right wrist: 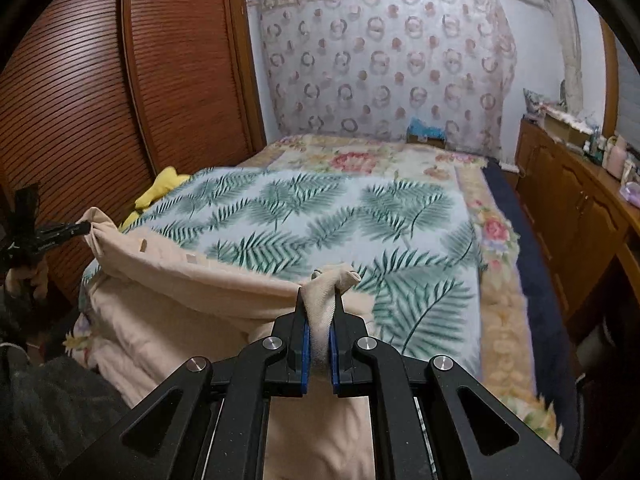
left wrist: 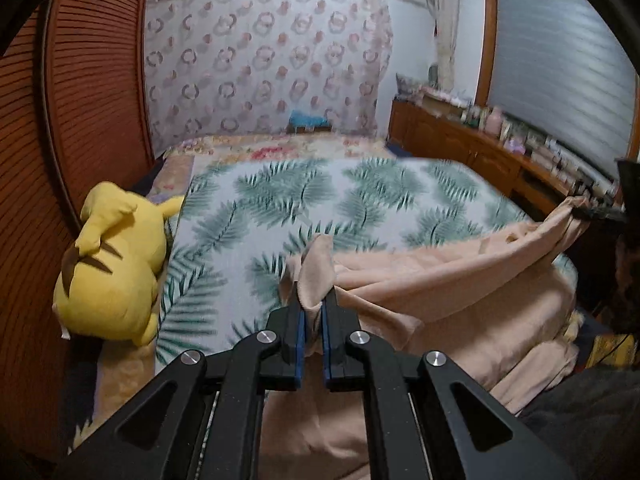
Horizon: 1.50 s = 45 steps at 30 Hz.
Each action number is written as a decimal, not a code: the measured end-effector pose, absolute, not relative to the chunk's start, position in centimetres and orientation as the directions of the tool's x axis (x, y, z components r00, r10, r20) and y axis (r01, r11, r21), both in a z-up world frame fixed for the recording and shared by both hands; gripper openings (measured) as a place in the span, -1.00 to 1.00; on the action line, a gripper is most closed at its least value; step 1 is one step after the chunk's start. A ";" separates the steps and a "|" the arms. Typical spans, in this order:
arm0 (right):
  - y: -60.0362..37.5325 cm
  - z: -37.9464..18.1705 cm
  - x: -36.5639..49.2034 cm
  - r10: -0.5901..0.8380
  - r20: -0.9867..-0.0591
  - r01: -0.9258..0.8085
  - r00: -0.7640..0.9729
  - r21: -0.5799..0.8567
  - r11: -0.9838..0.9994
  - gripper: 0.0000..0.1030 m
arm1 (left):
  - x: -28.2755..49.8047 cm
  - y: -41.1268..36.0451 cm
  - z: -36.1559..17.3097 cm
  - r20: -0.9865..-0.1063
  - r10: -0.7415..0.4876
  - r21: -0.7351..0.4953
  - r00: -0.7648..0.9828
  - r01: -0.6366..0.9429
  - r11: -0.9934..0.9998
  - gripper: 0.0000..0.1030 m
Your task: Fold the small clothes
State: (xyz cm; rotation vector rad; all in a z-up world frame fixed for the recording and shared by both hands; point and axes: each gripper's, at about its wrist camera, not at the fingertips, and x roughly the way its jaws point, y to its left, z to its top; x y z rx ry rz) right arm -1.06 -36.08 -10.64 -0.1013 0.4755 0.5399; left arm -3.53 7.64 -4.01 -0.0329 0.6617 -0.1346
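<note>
Left wrist view shows the left hand-held gripper clamped on one corner of the peach garment, while the right hand-held gripper is clamped on the other corner. The top edge runs taut between them, lifted above the near end of the bed. Beyond it the palm-leaf blanket lies flat; a yellow plush toy sits at its left edge.

Dim, even light — blurred, fisheye-warped edges

Both tools clamped, raised apart.
</note>
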 end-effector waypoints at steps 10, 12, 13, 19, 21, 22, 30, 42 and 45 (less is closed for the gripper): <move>-35.5 -12.3 1.1 0.460 -0.550 -0.526 0.697 0.044 0.849 -0.86 | -3.7 7.9 -5.9 -0.651 -0.137 -0.075 0.747 0.117 0.990 -0.42; -35.7 -12.0 1.1 0.454 -0.548 -0.521 0.703 0.037 0.853 -0.78 | -3.8 8.3 -5.4 -0.635 -0.133 -0.078 0.761 0.109 0.991 -0.21; -35.7 -11.7 1.1 0.448 -0.544 -0.516 0.709 0.032 0.856 -0.78 | -3.6 8.5 -5.1 -0.630 -0.135 -0.082 0.765 0.107 0.991 -0.18; -35.8 -10.2 0.9 0.424 -0.518 -0.501 0.743 -0.011 0.865 -0.26 | -1.7 8.9 -4.0 -0.622 -0.118 -0.059 0.774 0.105 0.993 -0.17; -35.8 -10.0 1.2 0.408 -0.510 -0.488 0.758 -0.028 0.872 0.11 | -0.6 8.9 -3.8 -0.618 -0.110 -0.046 0.779 0.103 0.994 -0.17; -35.8 -10.1 1.3 0.395 -0.504 -0.475 0.768 -0.036 0.879 0.17 | -0.1 8.8 -3.8 -0.618 -0.112 -0.046 0.778 0.106 0.993 -0.17; -34.1 -12.3 5.1 0.372 -0.549 -0.462 0.749 -0.030 0.886 0.17 | 3.7 8.3 -5.4 -0.675 -0.141 -0.044 0.725 0.151 0.988 -0.17; -33.0 -15.4 10.9 0.359 -0.646 -0.470 0.674 0.000 0.883 0.17 | 6.8 8.3 -9.0 -0.788 -0.165 -0.069 0.593 0.182 0.981 -0.17; -32.9 -15.6 11.2 0.359 -0.654 -0.472 0.666 0.004 0.882 0.17 | 7.0 8.4 -9.1 -0.793 -0.180 -0.087 0.582 0.185 0.979 -0.17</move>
